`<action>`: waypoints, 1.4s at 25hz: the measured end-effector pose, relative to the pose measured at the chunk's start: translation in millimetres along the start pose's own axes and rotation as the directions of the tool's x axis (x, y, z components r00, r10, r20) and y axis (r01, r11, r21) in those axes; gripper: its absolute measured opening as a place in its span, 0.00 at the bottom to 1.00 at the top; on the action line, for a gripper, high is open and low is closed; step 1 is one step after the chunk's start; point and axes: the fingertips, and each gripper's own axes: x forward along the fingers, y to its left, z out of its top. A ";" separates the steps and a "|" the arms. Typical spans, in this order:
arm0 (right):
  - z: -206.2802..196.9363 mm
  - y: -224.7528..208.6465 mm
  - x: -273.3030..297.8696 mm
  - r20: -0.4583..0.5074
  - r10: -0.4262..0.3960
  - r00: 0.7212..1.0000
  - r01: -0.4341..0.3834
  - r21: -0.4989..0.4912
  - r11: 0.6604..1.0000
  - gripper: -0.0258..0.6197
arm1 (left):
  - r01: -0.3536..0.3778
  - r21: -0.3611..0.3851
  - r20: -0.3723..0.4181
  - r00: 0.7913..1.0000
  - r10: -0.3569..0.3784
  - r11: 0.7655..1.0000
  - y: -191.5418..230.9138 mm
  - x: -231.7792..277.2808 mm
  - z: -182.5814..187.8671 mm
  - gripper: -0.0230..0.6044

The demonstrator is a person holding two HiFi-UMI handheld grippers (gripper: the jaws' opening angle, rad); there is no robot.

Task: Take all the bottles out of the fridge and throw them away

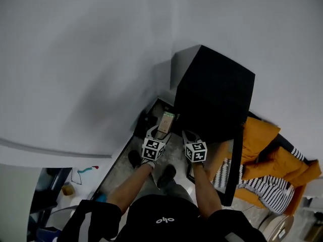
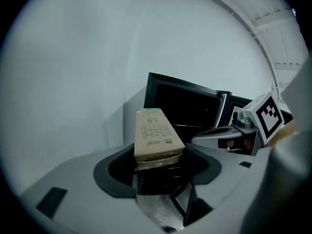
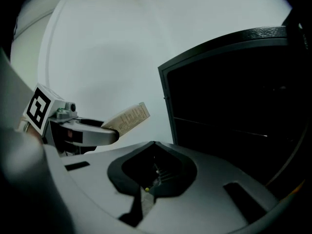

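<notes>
My left gripper clamps the carton by its base. Its long axis runs out along the jaws, top pointing away from me, before the fridge. My right gripper is closed, empty.

Carton you're holding has green and dark printed characters on its face, too small to read; your black cap has a small white logo, unclear; marker cubes show black-and-white square codes only, no text.

The carton lies just left of the fridge.
</notes>
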 end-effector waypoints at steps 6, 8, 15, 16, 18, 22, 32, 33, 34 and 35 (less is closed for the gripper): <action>22.0 40.7 20.7 -0.007 0.070 0.998 -0.070 -0.052 0.996 0.05 | -0.079 -0.038 0.023 0.997 0.080 0.996 39.8 -43.1 3.9 0.48; 28.4 53.0 28.2 -0.020 0.091 0.996 -0.092 -0.070 0.993 0.05 | -0.108 -0.051 0.024 0.994 0.109 0.993 56.4 -57.0 4.4 0.48; 45.7 103.8 66.1 -0.052 0.160 0.986 -0.165 -0.113 0.980 0.05 | -0.188 -0.082 0.012 0.982 0.190 0.979 122.0 -102.0 -4.5 0.48; 46.0 109.5 73.4 -0.057 0.166 0.984 -0.172 -0.116 0.978 0.05 | -0.193 -0.089 0.007 0.981 0.194 0.977 130.0 -104.4 -8.8 0.48; 45.5 120.0 89.4 -0.069 0.176 0.982 -0.184 -0.122 0.975 0.05 | -0.198 -0.102 -0.004 0.980 0.199 0.975 145.7 -105.8 -18.1 0.48; 40.8 132.9 122.3 -0.094 0.188 0.978 -0.199 -0.131 0.971 0.05 | -0.191 -0.120 -0.028 0.981 0.189 0.974 170.3 -99.4 -36.8 0.48; 12.6 139.7 213.4 -0.145 0.181 0.973 -0.199 -0.119 0.973 0.05 | -0.128 -0.124 -0.152 0.982 0.108 0.984 229.2 -44.7 -116.6 0.48; 6.4 137.5 220.9 -0.153 0.180 0.972 -0.198 -0.115 0.973 0.05 | -0.122 -0.124 -0.163 0.981 0.101 0.985 232.9 -38.0 -124.6 0.48; -1.9 135.3 229.3 -0.164 0.179 0.970 -0.199 -0.111 0.974 0.05 | -0.117 -0.125 -0.172 0.981 0.094 0.985 237.2 -31.2 -133.4 0.48; -12.0 133.6 239.1 -0.175 0.180 0.968 -0.201 -0.109 0.974 0.05 | -0.113 -0.126 -0.179 0.980 0.090 0.986 242.6 -24.4 -143.1 0.48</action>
